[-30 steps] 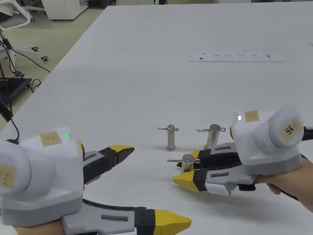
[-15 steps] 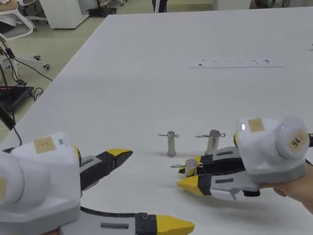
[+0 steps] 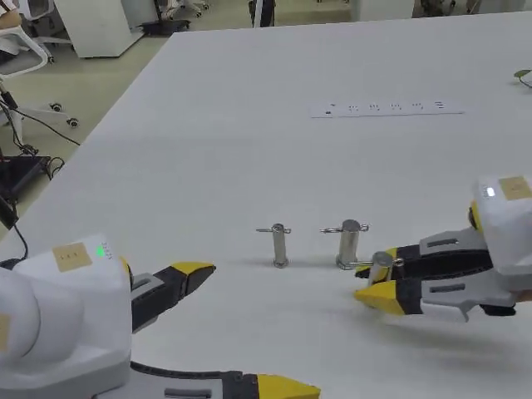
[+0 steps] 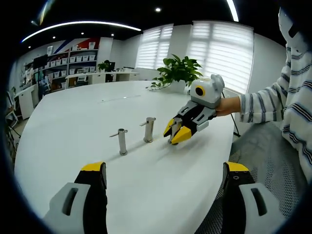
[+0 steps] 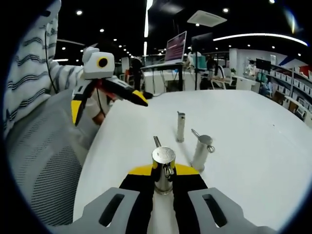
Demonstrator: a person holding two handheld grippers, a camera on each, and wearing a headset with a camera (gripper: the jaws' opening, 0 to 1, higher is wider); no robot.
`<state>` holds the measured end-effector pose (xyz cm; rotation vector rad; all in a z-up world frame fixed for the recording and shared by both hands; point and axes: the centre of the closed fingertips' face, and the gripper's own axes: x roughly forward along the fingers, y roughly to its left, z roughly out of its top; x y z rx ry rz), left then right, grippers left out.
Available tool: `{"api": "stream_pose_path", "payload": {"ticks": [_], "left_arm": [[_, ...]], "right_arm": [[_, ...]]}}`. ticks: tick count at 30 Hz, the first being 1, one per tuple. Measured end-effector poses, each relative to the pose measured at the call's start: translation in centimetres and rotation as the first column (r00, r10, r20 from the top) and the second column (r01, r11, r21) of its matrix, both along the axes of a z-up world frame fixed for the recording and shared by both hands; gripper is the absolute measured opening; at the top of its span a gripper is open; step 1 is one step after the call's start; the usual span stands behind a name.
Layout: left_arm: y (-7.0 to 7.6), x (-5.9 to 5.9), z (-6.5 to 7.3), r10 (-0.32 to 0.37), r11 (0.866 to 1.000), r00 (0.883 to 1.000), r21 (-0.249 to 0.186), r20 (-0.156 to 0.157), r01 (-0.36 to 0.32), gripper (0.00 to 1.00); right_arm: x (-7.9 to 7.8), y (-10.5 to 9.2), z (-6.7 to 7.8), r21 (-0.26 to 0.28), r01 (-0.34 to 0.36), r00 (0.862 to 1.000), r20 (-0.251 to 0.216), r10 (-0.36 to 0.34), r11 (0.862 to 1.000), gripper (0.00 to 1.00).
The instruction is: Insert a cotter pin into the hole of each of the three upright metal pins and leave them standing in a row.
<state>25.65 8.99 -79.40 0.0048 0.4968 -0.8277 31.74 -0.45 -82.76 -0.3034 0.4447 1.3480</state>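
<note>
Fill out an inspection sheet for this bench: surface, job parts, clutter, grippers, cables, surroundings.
Surface: white table, no marks seen.
Job's things: left pin and middle pin stand upright, with cotter pins through their tops; third pin, also fitted, is upright in the right gripper.
Clutter: white power strip farther back.
Grippers: right gripper shut on third pin; left gripper open, holding nothing.
Cables: dark cable on the floor at left.
Surroundings: office chair, potted plant, window blinds.

Three metal pins [image 3: 279, 246] [image 3: 349, 243] [image 3: 381, 260]; three cotter pins [image 3: 268, 230] [image 3: 332, 230] [image 3: 361, 266]; two hand-held grippers [image 3: 245, 328] [image 3: 378, 276].
</note>
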Motion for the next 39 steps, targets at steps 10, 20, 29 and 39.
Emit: {"api": "stream_pose_path", "payload": {"ticks": [10,20,29,39], "left_arm": [[-0.3,-0.9,-0.4,0.002,1.000,0.999,0.003,-0.036,-0.002,0.99],[0.3,-1.2,-0.5,0.028,0.999,0.998,0.024,-0.049,-0.027,0.99],[0.2,-1.7,-0.8,0.039,0.999,0.997,0.025,-0.063,-0.038,0.99],[0.0,-1.9,-0.7,0.039,0.999,0.997,0.019,-0.067,-0.038,0.99]], "right_arm": [[3.6,-4.4,-0.2,-0.001,0.111,0.994,0.014,-0.111,0.994,0.14],[5.4,-6.0,-1.9,-0.022,0.147,0.989,-0.005,-0.147,0.989,0.14],[5.6,-6.0,-1.9,0.006,0.124,0.992,-0.007,-0.124,0.992,0.14],[5.6,-6.2,-1.8,0.020,0.150,0.989,-0.019,-0.150,0.988,0.22]]}}
